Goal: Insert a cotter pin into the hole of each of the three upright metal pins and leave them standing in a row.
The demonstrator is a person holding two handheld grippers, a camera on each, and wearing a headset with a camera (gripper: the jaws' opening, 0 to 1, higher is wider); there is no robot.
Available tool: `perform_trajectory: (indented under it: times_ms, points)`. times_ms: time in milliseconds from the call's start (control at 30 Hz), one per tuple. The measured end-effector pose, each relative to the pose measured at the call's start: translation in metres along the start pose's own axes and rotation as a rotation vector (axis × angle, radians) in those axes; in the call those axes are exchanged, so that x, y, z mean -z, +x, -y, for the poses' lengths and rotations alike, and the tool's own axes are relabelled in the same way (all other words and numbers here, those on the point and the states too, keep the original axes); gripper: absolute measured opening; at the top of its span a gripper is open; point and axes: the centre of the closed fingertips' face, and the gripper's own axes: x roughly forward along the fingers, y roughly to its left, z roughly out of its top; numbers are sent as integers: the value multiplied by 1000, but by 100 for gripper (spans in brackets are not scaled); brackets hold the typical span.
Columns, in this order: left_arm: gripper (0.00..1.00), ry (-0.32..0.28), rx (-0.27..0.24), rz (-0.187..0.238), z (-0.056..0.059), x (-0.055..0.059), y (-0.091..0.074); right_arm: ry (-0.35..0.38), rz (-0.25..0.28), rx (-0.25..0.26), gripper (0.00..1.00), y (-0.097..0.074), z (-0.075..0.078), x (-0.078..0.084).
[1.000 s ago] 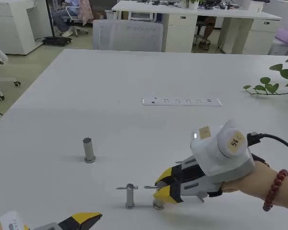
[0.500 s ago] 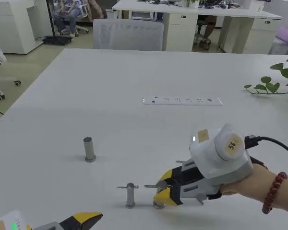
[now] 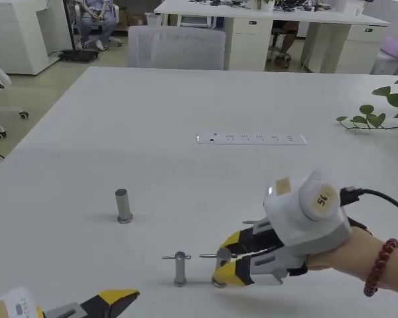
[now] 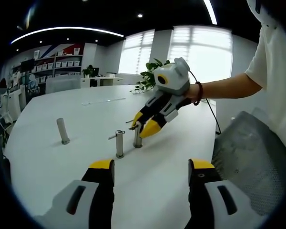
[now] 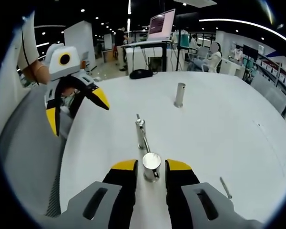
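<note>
- almost nothing has shifted over the last second. the right gripper (image 3: 224,265) stays parked just right of the middle pin (image 3: 180,268), its fingers clenched around the gripped pin (image 5: 151,166), which stands upright on the surface (image 3: 186,106).
- a cotter pin (image 3: 208,256) sticks out level from the gripped pin's head, pointing back toward the middle pin, just as it did a second ago. the fingers hide its other end, so i cannot tell whether it is fully through. my reading is that this insertion is being finished off, not started.
- the middle pin already carries a second cotter pin (image 3: 169,258) through its hole, with an end poking out on each side.
- the far pin (image 3: 123,207) stands alone, well apart from the middle pin, up and to the left, with nothing through its top.
- a loose cotter pin (image 3: 251,222) lies flat on the surface, beyond the right gripper as seen from the middle pin, and is likely meant for the far pin.
- the left gripper (image 4: 151,167) waits low on the near side of the middle pin, fingers released wide with nothing between them. it has barely drifted.
- the pins stand straight on the surface, and the only holders are their holes: one filled, one seemingly being filled, one bare. roughly two of three look done, and the far pin sits out of line with the other two.
</note>
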Motion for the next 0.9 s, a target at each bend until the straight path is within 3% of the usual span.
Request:
perform_trajectory:
  times_ms: [300, 900]
  points:
    - [69, 5, -12, 4, -2, -4, -2, 65, 27, 38, 37, -11, 3, -5]
    - [77, -14, -65, 30, -7, -20, -13, 150, 104, 121, 60, -49, -11, -16]
